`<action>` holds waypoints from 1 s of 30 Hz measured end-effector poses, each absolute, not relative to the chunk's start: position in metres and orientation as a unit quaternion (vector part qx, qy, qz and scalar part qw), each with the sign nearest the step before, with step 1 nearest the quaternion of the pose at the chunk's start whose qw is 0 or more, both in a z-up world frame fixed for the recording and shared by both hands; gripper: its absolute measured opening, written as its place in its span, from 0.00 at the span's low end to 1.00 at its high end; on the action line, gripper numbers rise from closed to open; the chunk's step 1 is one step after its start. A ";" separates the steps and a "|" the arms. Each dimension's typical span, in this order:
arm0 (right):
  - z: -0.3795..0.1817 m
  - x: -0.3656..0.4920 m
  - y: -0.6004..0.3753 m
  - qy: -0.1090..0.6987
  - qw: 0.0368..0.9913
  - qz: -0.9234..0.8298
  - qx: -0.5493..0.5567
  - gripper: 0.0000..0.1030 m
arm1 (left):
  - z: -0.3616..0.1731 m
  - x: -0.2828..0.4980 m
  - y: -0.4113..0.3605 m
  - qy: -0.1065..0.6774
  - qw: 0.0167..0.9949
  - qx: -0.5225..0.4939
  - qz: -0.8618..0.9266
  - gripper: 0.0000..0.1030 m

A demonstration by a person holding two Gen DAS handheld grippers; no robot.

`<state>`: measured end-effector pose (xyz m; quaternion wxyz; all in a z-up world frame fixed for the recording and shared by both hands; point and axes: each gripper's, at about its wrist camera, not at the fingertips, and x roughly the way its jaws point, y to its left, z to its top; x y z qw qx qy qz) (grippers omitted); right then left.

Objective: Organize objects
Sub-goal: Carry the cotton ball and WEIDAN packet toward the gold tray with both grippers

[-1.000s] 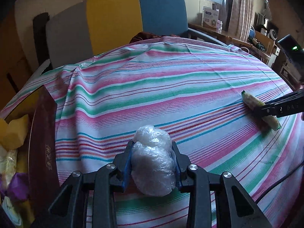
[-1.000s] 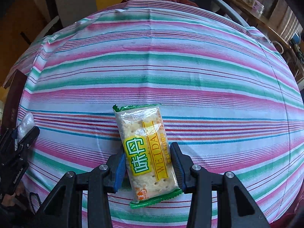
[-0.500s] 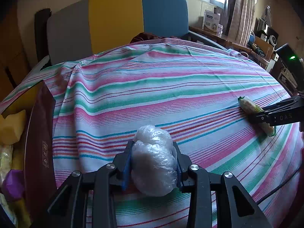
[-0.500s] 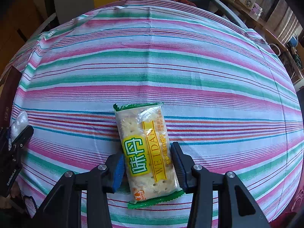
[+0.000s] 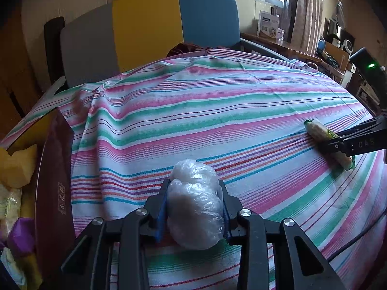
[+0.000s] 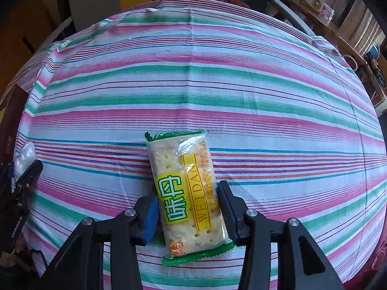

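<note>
The left gripper (image 5: 193,207) is clenching a plastic-wrapped bundle (image 5: 194,203) just beside the box (image 5: 54,169) on its left, while the right gripper (image 6: 187,207) is clasping the cracker packet (image 6: 186,191) lengthwise on the striped surface (image 6: 193,91), farther away.

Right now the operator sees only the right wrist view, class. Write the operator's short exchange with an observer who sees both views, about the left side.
Operator: What is the left gripper doing?
Observer: The left gripper is shut on a crumpled clear plastic bundle.
Operator: I see a dark edge at far left. What is it?
Observer: The wall of a dark red box, with yellow and purple wrapped items inside.
</note>
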<state>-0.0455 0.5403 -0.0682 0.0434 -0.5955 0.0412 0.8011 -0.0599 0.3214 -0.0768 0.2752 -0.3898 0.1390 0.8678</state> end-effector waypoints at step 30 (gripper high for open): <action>-0.065 -0.055 0.483 0.015 0.082 0.795 -0.601 0.44 | 0.001 -0.037 0.032 -0.004 0.126 -0.387 0.914 0.34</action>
